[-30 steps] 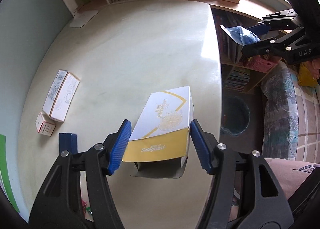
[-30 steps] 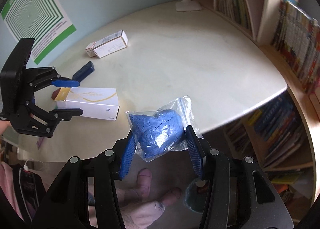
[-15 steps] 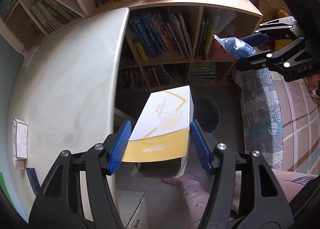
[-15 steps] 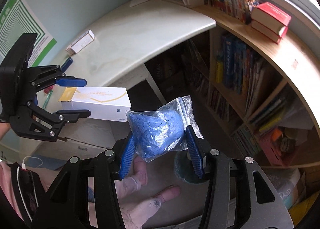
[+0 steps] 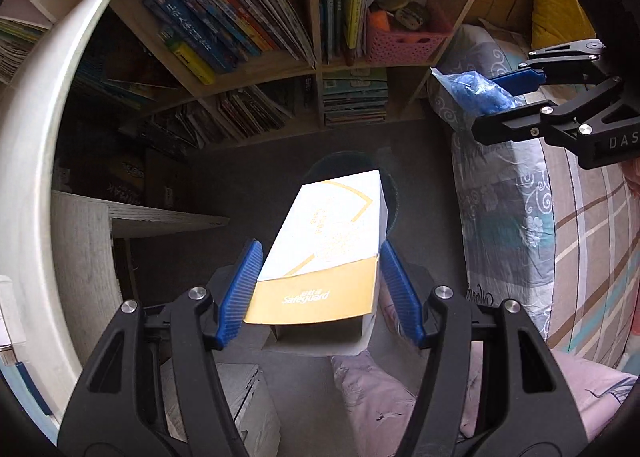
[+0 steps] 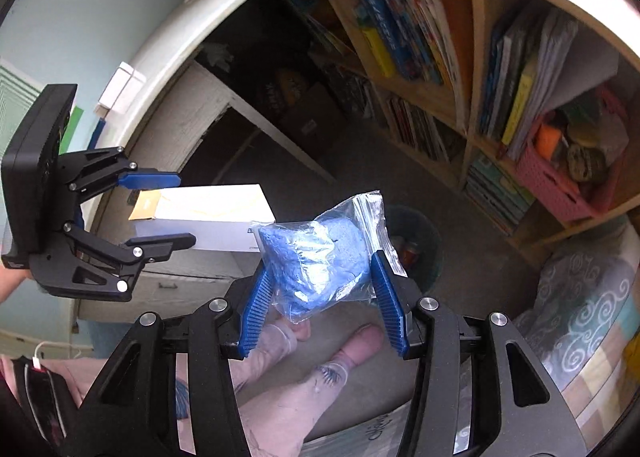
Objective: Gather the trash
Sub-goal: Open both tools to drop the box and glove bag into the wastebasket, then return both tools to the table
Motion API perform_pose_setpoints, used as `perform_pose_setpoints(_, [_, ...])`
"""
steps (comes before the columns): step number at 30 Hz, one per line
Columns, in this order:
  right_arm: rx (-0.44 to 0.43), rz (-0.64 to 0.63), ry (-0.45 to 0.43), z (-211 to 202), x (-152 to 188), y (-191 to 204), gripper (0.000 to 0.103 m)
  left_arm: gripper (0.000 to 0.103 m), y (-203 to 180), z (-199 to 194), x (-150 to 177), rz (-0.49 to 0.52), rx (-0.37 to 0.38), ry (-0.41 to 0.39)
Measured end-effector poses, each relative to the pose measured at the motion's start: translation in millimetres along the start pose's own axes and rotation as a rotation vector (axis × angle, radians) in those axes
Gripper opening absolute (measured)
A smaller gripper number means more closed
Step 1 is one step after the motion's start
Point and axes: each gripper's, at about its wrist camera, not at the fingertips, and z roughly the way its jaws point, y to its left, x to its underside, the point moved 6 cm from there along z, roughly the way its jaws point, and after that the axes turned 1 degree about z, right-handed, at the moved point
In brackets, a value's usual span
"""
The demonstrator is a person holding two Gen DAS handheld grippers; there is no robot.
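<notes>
My left gripper (image 5: 320, 281) is shut on a white and yellow Safeguard box (image 5: 332, 241), held over the floor and pointing down. Directly below the box, a dark round trash bin (image 5: 394, 197) shows only at its edge. In the right wrist view that box (image 6: 208, 217) and the left gripper (image 6: 168, 209) hang at the left. My right gripper (image 6: 320, 285) is shut on a clear zip bag of crumpled blue material (image 6: 320, 253). The trash bin (image 6: 420, 245) stands on the floor just behind the bag. In the left wrist view the right gripper (image 5: 504, 97) and blue bag (image 5: 476, 91) are at the upper right.
A white desk edge (image 5: 28, 161) curves down the left, with a drawer unit (image 5: 88, 241) under it. Wooden bookshelves (image 5: 312, 33) full of books and a pink basket (image 5: 404, 43) stand behind the bin. A patterned bed cover (image 5: 520, 217) lies at right. A person's feet (image 6: 320, 353) are below.
Both grippers have swung off the desk top and sunk toward the floor, each still gripping its item. The trash bin has come under the box and close behind the blue bag.
</notes>
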Motion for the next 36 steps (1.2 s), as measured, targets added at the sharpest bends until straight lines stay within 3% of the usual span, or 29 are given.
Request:
perform_pose_setpoints(12, [-0.101, 0.223, 0.008, 77, 17, -65, 0.051, 0.060, -14, 94, -17, 0.026, 0.038, 0.106])
perform_pose_setpoints(15, [-0.101, 0.252, 0.017, 94, 20, -76, 0.055, 0.068, -15, 115, -18, 0.036, 0.020, 0.126])
perform_pose_setpoints(16, [-0.101, 0.263, 0.018, 98, 20, -77, 0.064, 0.068, -16, 122, -18, 0.042, 0.010, 0.132])
perform_pose_setpoints(18, [-0.097, 0.284, 0.019, 104, 21, -84, 0.069, 0.068, -19, 133, -19, 0.069, 0.006, 0.147])
perform_pose_setpoints(24, [-0.098, 0.318, 0.010, 103, 25, -93, 0.070, 0.073, -16, 140, -20, 0.073, 0.001, 0.152])
perform_pose_setpoints(36, [-0.093, 0.309, 0.021, 97, 29, -92, 0.070, 0.073, -6, 134, -11, 0.025, 0.018, 0.154])
